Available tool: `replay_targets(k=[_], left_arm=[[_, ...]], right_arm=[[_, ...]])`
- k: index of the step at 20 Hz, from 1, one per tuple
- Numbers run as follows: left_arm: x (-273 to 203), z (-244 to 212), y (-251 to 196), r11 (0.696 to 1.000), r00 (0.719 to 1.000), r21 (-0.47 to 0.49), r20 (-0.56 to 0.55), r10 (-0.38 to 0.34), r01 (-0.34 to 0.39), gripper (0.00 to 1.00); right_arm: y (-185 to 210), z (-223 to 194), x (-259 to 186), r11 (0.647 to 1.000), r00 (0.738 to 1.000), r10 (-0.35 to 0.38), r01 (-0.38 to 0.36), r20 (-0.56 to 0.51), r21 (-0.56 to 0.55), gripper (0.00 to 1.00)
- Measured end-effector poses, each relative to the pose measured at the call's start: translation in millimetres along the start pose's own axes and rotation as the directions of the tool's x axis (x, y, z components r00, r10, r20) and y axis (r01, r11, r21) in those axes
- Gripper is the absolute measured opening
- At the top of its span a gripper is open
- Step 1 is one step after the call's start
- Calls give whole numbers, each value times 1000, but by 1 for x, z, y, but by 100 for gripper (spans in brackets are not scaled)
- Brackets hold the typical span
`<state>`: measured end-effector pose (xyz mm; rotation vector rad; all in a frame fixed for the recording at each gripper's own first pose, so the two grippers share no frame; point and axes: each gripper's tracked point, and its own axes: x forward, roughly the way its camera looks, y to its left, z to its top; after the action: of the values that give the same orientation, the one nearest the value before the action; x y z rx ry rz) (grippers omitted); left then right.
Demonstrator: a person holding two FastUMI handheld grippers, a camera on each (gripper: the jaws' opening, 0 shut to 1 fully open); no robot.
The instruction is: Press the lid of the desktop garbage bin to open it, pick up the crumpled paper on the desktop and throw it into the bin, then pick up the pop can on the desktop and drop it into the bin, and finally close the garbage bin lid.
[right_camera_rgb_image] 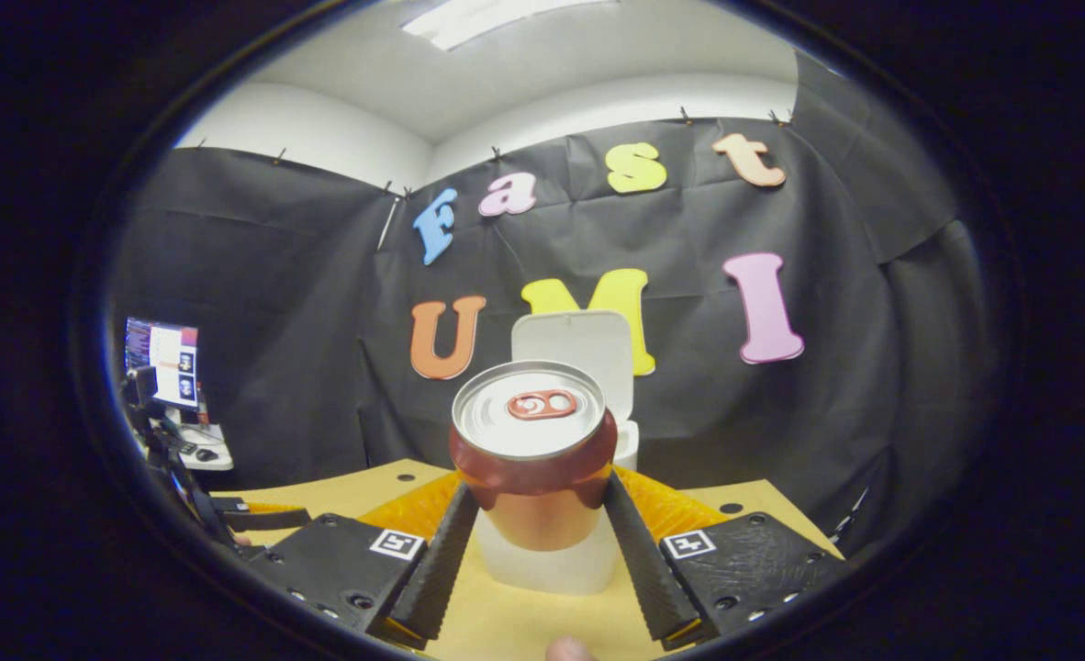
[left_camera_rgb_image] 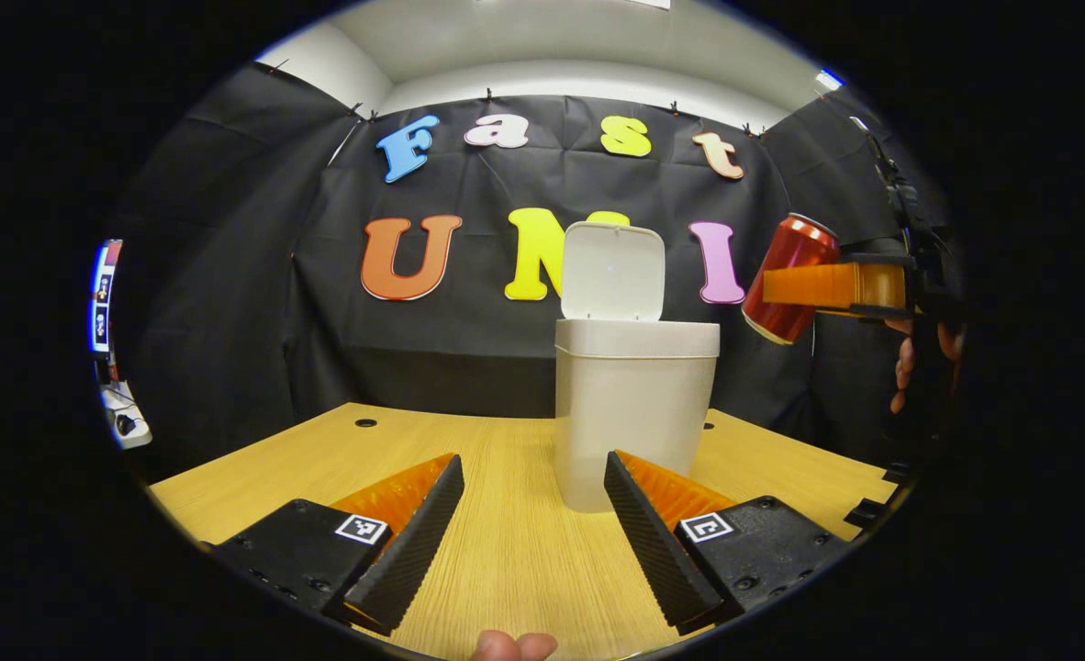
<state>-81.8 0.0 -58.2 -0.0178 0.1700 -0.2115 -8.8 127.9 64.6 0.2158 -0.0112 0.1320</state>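
Note:
The white bin [left_camera_rgb_image: 635, 413] stands on the wooden table [left_camera_rgb_image: 506, 551] with its lid [left_camera_rgb_image: 612, 272] swung up and open. My left gripper [left_camera_rgb_image: 533, 532] is open low over the table, a little in front of the bin, with nothing between its fingers. In the left gripper view the red pop can [left_camera_rgb_image: 788, 278] hangs tilted in the air to the right of the bin's rim, held by my right gripper [left_camera_rgb_image: 795, 286]. In the right gripper view my right gripper [right_camera_rgb_image: 535, 542] is shut on the pop can [right_camera_rgb_image: 533, 441], silver top towards the camera, with the bin [right_camera_rgb_image: 552, 560] and its raised lid [right_camera_rgb_image: 575, 344] behind it.
A desk with a monitor [right_camera_rgb_image: 164, 363] sits beyond the table at far left. Cable holes [left_camera_rgb_image: 365, 423] mark the table's back edge. A hand [left_camera_rgb_image: 910, 363] holds the right gripper at the right edge of the left gripper view. The left gripper [right_camera_rgb_image: 258, 516] lies low at left in the right gripper view.

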Motion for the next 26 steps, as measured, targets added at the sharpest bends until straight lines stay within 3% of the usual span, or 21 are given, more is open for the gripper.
replay_targets(k=[10,15,20,26], left_arm=[[-15,-3,22,999,999,-5,19,50,-50,100],[-12,-9,31,998,998,16,16,62,-62,100],[-8,-16,38,998,998,16,0,69,-69,100],[-6,-21,40,997,997,16,-6,73,-73,100]], right_arm=[[28,63,69,978,979,59,-17,196,-210,79],[31,56,95,980,980,72,-34,185,-198,79],[3,55,128,993,988,19,-1,151,-120,79],[-33,39,161,998,998,-57,58,37,-20,78]])
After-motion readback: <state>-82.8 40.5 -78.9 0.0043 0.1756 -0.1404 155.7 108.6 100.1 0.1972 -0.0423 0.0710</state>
